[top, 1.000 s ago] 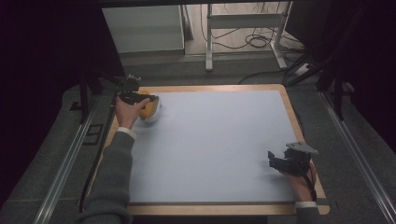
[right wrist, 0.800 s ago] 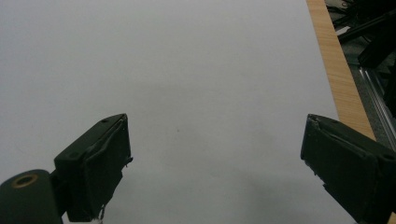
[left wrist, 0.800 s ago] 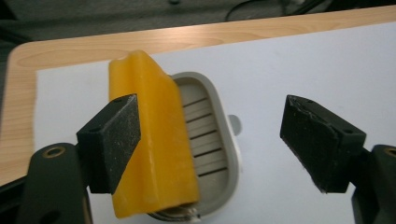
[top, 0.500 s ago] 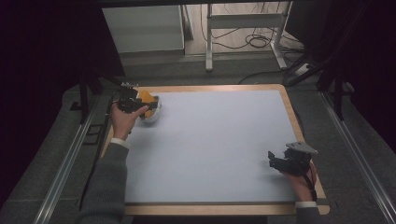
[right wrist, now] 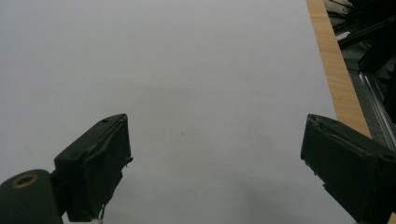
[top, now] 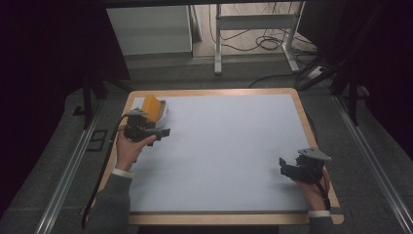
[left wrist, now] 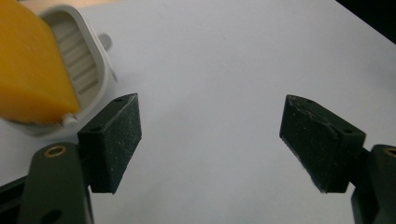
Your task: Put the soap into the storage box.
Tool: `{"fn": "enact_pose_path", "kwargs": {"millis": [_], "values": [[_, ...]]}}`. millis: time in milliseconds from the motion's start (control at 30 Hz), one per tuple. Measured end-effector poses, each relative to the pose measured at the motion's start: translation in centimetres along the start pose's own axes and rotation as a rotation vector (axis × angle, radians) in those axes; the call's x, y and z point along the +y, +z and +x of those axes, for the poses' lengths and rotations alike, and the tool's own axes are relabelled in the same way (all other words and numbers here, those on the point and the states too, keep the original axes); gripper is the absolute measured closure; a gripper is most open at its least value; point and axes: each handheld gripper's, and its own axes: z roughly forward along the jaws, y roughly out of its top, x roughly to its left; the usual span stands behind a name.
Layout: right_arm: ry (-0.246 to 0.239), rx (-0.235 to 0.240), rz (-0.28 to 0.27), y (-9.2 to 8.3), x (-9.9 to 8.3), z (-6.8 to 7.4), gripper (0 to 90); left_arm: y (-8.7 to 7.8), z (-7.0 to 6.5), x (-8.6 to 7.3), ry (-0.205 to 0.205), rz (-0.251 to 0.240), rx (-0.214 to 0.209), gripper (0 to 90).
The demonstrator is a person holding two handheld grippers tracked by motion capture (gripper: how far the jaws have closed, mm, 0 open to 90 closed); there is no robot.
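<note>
Left gripper sits near the far left corner of the counter, jaws spread wide apart with nothing between them. Just beyond it stands the one object on the surface: a white box with an orange lid, lid tilted up and open. In the left gripper view the same box lies up and to the left of my left jaw, close but not touching, and I can see white ribbed contents under the raised orange flap; what they are I cannot tell. I judge the box sits in the corner so the middle of the counter is free for work, and that the lid is propped open to give access to the inside. My jaws point past the box across the bare surface, not at it, so any grasp would first need the hand turned toward the box. Right gripper rests near the close right corner, well apart from the box, jaws likewise wide apart and holding nothing; the right gripper view has bare white surface ahead and the wooden edge of the counter to one side. I read that hand as parked out of the way so it cannot cross the left arm. Count: one box, one lid, two grippers, two hands. Nothing else on the counter that I can make out.
</note>
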Motion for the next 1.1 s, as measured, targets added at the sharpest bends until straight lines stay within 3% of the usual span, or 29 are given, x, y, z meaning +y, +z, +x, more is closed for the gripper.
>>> {"fn": "enact_pose_path", "kwargs": {"millis": [433,533,633,667,1100], "values": [[-0.011,0.004,-0.002,-0.1,0.1,0.2,8.5,-0.4,-0.9,-5.8,-0.013,0.025,-0.023,21.7],[-0.013,0.005,-0.001,0.0,0.1,0.2,8.5,-0.5,-0.9,-6.8,-0.027,0.013,-0.035,21.9],[-0.014,0.007,0.0,0.0,0.1,0.2,8.5,-0.4,-1.0,-7.0,-0.016,0.031,-0.027,21.9],[-0.017,0.007,-0.001,0.0,0.0,0.3,8.5,-0.6,-1.0,-7.0,-0.015,0.029,-0.012,21.9],[-0.019,0.004,-0.013,0.0,0.1,0.2,8.5,-0.8,-1.4,-7.1,-0.005,0.008,-0.001,22.6]]}}
